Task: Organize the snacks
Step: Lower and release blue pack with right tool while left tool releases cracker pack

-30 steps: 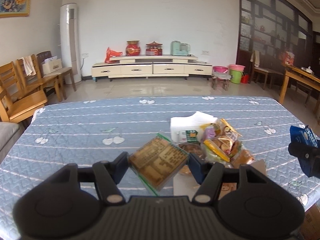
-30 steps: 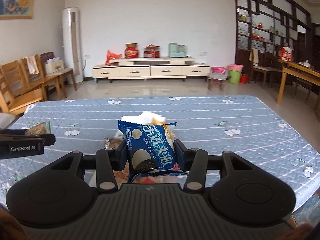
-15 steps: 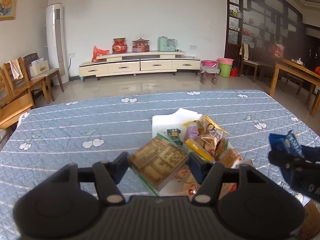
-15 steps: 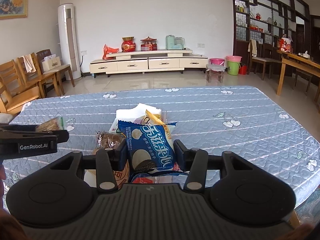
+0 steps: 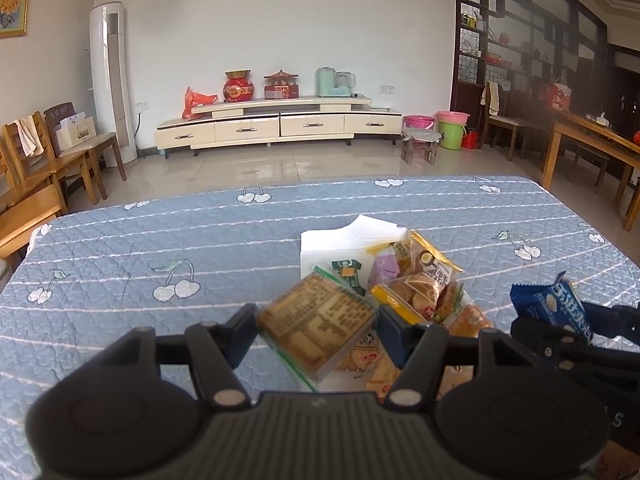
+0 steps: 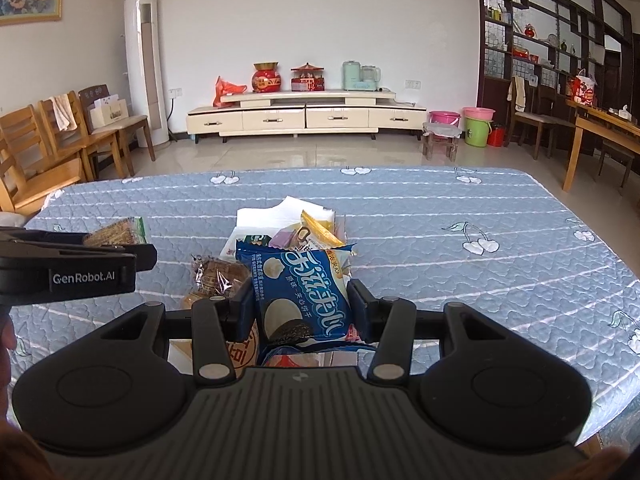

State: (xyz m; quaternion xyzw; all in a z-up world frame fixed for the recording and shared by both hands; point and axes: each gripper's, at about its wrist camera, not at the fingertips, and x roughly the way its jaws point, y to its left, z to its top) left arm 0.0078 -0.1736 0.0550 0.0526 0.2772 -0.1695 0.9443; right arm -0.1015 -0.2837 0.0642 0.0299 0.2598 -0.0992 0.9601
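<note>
My left gripper (image 5: pixel 316 326) is shut on a brown snack packet with a green edge (image 5: pixel 316 328), held tilted above the table. My right gripper (image 6: pixel 302 306) is shut on a blue biscuit packet (image 6: pixel 302 296); it also shows at the right of the left wrist view (image 5: pixel 554 308). Below and ahead of both lies a pile of snack packets (image 5: pixel 416 280) in yellow, orange and purple on a white sheet (image 5: pixel 352 236). In the right wrist view the left gripper (image 6: pixel 80 266) is at the left with its brown packet (image 6: pixel 116 232).
The table has a blue quilted cloth with cherry prints (image 5: pixel 180 248). A brown wrapped pastry (image 6: pixel 218 276) lies left of the pile. Wooden chairs (image 5: pixel 48 168) stand beyond the left edge, a wooden table (image 5: pixel 592 144) to the right, a TV cabinet (image 5: pixel 280 124) by the far wall.
Both grippers have drawn closer together over the snack pile, still holding their packets. The right gripper now shows larger at the right of the left wrist view.
</note>
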